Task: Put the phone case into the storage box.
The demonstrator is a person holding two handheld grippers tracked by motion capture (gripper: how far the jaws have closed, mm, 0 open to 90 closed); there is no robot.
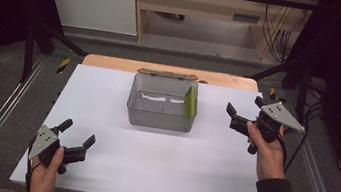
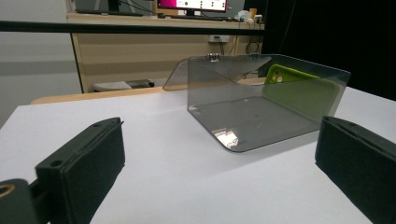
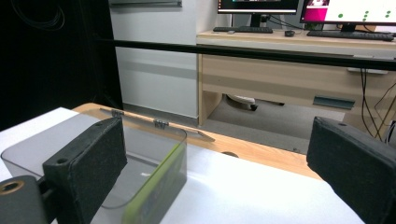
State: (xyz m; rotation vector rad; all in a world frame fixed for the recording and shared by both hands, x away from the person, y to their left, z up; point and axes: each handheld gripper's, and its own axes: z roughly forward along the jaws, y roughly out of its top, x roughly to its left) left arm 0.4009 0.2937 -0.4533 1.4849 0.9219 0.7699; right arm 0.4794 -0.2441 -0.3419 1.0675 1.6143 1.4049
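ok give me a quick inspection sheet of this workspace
surface: white table, wood edge at the far side
job's things: clear box, lid open to the back; green phone on edge against its right wall
clutter: nothing seen
grippers: left gripper open, near corner; right gripper open, right of the box; both empty
cables: cable trails from the right gripper
surroundings: wooden desk, monitors, dark curtains

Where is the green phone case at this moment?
In the high view, the green phone case stands on edge inside the clear box, against its right wall, mid-table. The right gripper is its nearest gripper, apart from the box.
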